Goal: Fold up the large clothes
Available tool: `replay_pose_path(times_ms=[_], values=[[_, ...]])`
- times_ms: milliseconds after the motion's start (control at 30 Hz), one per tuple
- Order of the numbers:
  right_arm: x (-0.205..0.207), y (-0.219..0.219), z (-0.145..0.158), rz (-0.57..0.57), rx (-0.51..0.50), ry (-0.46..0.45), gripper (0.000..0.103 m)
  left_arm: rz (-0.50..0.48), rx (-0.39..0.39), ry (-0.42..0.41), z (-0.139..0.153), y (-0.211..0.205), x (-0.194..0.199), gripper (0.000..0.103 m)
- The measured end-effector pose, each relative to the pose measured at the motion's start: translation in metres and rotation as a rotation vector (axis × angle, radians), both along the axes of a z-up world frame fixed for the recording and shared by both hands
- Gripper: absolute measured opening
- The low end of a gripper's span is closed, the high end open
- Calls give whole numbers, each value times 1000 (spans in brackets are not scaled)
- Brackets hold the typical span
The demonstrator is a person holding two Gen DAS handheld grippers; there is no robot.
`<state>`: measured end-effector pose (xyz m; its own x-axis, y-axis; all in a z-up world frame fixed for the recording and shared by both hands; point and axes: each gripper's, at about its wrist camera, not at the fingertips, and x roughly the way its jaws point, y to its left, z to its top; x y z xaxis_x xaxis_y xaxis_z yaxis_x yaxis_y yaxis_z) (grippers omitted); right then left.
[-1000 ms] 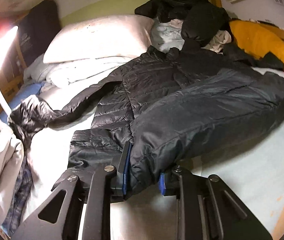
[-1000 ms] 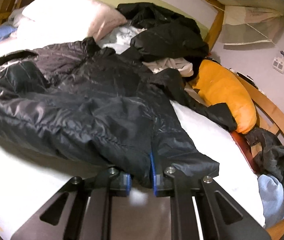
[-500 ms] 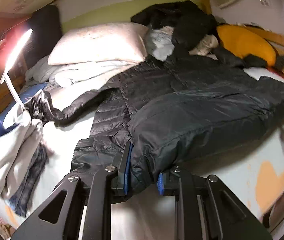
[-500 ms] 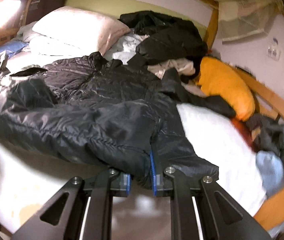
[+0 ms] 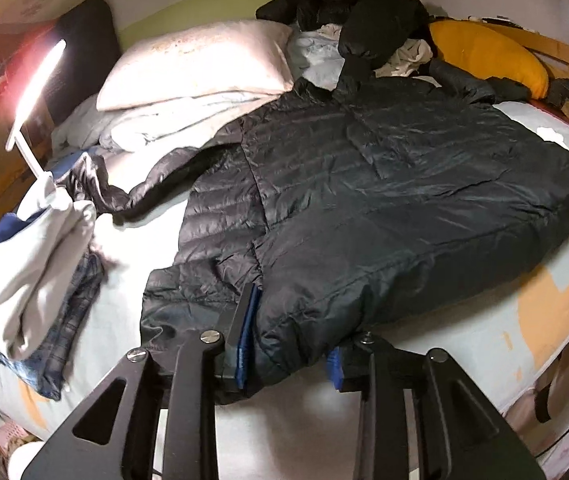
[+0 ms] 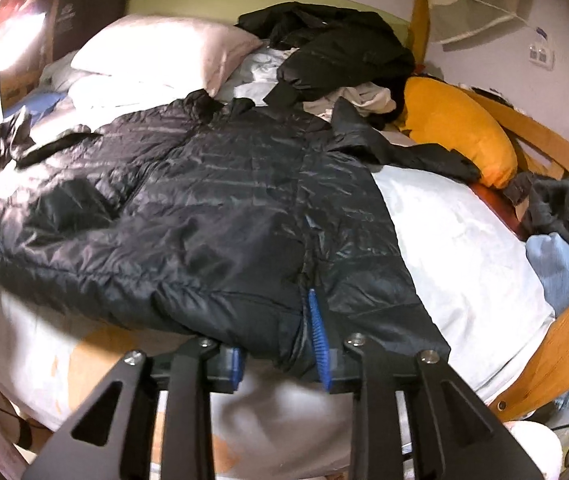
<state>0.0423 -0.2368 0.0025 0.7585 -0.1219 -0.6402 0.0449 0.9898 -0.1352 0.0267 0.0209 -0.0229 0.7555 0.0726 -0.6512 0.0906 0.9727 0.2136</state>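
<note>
Black puffer jacket (image 5: pixel 384 200) spread across bed (image 5: pixel 424 360), hem at near edge. Left gripper (image 5: pixel 290 354) and right gripper (image 6: pixel 280 354): jaws just been opening, hem fabric loose between the pads

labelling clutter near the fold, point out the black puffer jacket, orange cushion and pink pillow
black puffer jacket (image 5: pixel 384 184), left wrist view, quilted back panel
orange cushion (image 6: pixel 456 136), right wrist view, its middle
pink pillow (image 5: pixel 204 60), left wrist view, top face

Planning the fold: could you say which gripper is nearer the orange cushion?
Right gripper: jacket corner toward the cushion; left gripper: far corner. Both jaws have just been opening, jacket between.
</note>
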Motion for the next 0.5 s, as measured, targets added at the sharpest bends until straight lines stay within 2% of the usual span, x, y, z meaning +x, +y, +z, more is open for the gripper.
replay_pose_path(times_ms=[67, 200, 267, 433, 467, 500], values=[[2, -2, 3, -8, -2, -1, 37, -8, 7, -11, 7, -1, 1, 33], [6, -1, 16, 6, -14, -14, 44, -22, 34, -19, 25, -1, 13, 39], [16, -2, 33, 3, -32, -35, 59, -18, 51, -24, 38, 2, 26, 53], [55, -6, 60, -14, -81, -88, 73, 2, 54, -39, 70, 13, 72, 72], [66, -6, 63, -20, -83, -90, 74, 5, 57, -39, 74, 15, 84, 79], [75, -8, 65, -23, -83, -89, 74, 16, 63, -38, 77, 18, 99, 81]])
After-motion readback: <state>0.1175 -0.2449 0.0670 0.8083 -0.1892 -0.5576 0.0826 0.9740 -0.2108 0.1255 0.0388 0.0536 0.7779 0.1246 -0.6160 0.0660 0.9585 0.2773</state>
